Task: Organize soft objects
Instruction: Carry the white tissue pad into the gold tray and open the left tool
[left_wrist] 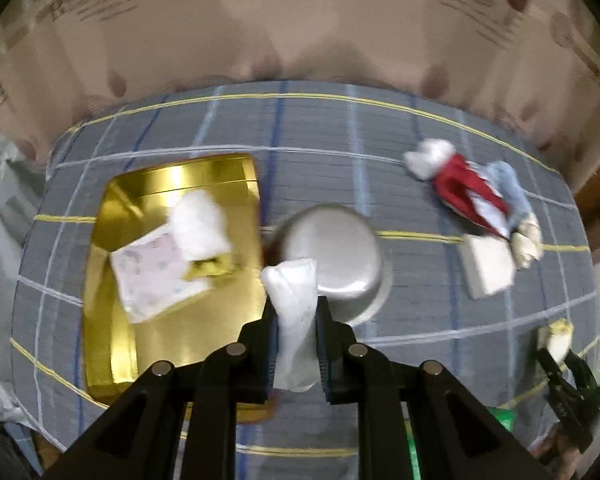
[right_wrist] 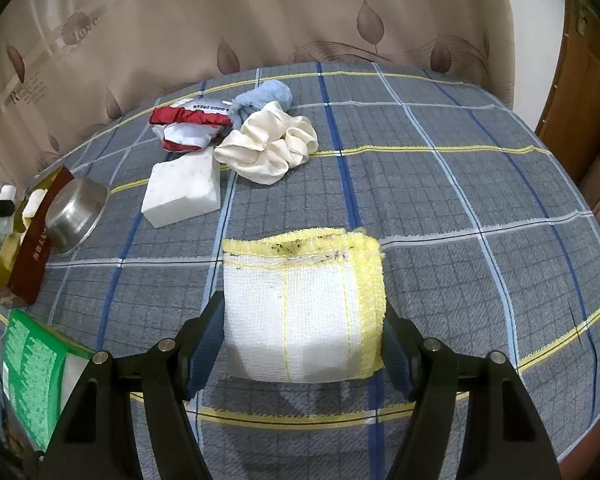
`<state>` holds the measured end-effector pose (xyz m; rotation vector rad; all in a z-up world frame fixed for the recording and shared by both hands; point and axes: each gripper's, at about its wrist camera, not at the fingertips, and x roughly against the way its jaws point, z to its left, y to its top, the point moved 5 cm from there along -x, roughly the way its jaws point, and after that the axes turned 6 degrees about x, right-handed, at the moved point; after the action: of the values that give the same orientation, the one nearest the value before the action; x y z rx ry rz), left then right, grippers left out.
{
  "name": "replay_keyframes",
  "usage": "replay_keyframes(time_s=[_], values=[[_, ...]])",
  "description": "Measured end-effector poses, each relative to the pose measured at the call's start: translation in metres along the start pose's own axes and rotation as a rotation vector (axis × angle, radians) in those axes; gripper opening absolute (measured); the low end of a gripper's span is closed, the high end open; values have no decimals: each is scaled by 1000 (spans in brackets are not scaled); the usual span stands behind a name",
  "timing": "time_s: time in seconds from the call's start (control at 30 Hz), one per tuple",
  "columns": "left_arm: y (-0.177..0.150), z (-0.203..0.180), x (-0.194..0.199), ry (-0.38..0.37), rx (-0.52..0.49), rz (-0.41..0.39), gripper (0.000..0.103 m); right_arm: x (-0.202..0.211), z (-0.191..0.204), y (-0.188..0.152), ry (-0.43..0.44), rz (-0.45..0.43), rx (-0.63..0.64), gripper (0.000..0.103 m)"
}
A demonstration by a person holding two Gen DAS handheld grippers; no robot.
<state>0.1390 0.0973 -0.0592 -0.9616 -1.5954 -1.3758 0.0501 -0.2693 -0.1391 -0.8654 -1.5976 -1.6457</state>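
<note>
My left gripper [left_wrist: 296, 320] is shut on a crumpled white tissue [left_wrist: 294, 312], held above the table between the gold box [left_wrist: 172, 356] and an upturned steel bowl [left_wrist: 340, 252]. The gold box holds a white fluffy piece [left_wrist: 200, 224] and a patterned white cloth [left_wrist: 152, 276]. My right gripper [right_wrist: 304, 320] is shut on a folded white and yellow mesh cloth [right_wrist: 300, 308], low over the plaid tablecloth. It also shows in the left wrist view [left_wrist: 558, 344]. A white sponge block [right_wrist: 184, 188], cream scrunchie [right_wrist: 268, 144], red and white pouch [right_wrist: 188, 124] and blue cloth [right_wrist: 264, 96] lie beyond.
The steel bowl [right_wrist: 76, 212] leans by the gold box's red side [right_wrist: 32, 248] at the left. A green packet [right_wrist: 32, 376] lies at the near left table edge. A beige curtain [right_wrist: 300, 12] hangs behind the table. A wooden door [right_wrist: 580, 100] stands at the right.
</note>
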Motion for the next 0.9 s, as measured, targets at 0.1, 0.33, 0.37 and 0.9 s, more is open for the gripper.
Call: replay_keyframes(time_s=[0.1, 0.33, 0.37, 0.9], values=[[9, 29, -9, 60, 27, -11, 17, 0, 1, 1, 7, -7, 0, 67], [30, 82, -32, 126, 109, -2, 17, 0, 5, 1, 14, -19, 17, 67], [33, 88, -34, 138, 117, -8, 17, -1, 5, 1, 13, -17, 16, 67], [50, 110, -62, 223, 113, -12, 19, -8, 1, -1, -10, -2, 17, 67]])
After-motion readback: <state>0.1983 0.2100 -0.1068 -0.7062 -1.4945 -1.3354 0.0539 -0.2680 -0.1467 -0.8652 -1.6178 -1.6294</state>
